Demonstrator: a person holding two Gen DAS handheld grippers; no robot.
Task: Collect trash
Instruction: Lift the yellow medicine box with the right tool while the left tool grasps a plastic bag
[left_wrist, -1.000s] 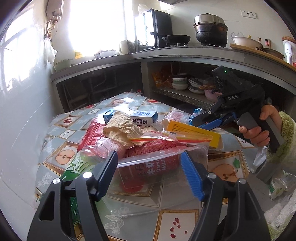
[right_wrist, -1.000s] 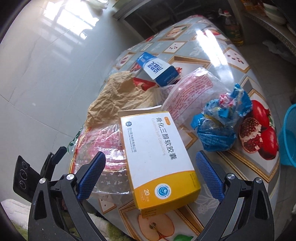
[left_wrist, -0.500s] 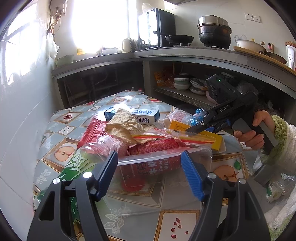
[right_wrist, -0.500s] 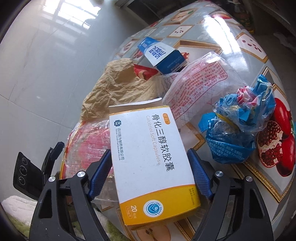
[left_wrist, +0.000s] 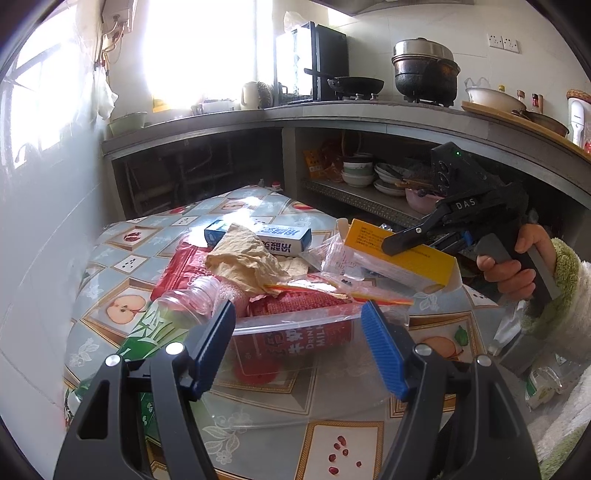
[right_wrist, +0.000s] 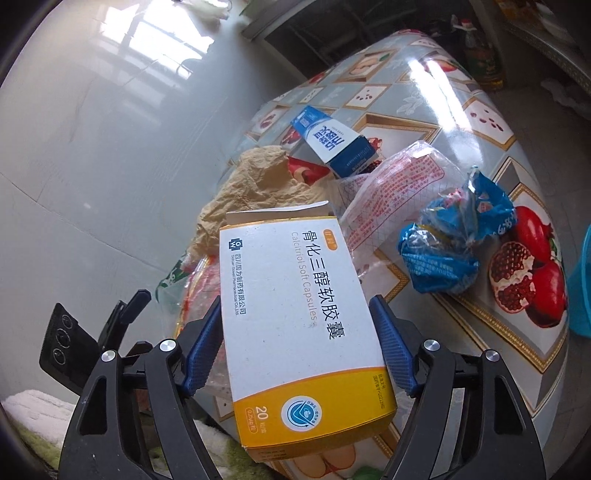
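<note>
Right wrist view is showing your right tongs (right_wrist: 297, 350) pinching the white and yellow capsule box (right_wrist: 299, 314) across its width, both blue pads pressing its long sides, with the box filling the centre and lower middle of the frame and its open flap pointing toward the top. Beyond it, in the middle of the frame, the crumpled brown paper (right_wrist: 255, 184) is lying on the pile, the blue and white carton (right_wrist: 334, 138) is sitting above it, a clear printed bag (right_wrist: 391, 192) is lying to the right, and a crumpled blue wrapper (right_wrist: 450, 240) is resting at centre right on the fruit-patterned desk (right_wrist: 480, 122). In the left wrist view, you are holding your left tongs (left_wrist: 297, 347) spread wide at the bottom of the frame, the tips lying on either side of a clear zip bag (left_wrist: 295, 332) without gripping it. An empty plastic bottle (left_wrist: 166, 314) is lying at lower left beside the left pad. The same box (left_wrist: 399, 258) is appearing at centre right, lifted clear of the pile in your right tongs (left_wrist: 424, 240).
</note>
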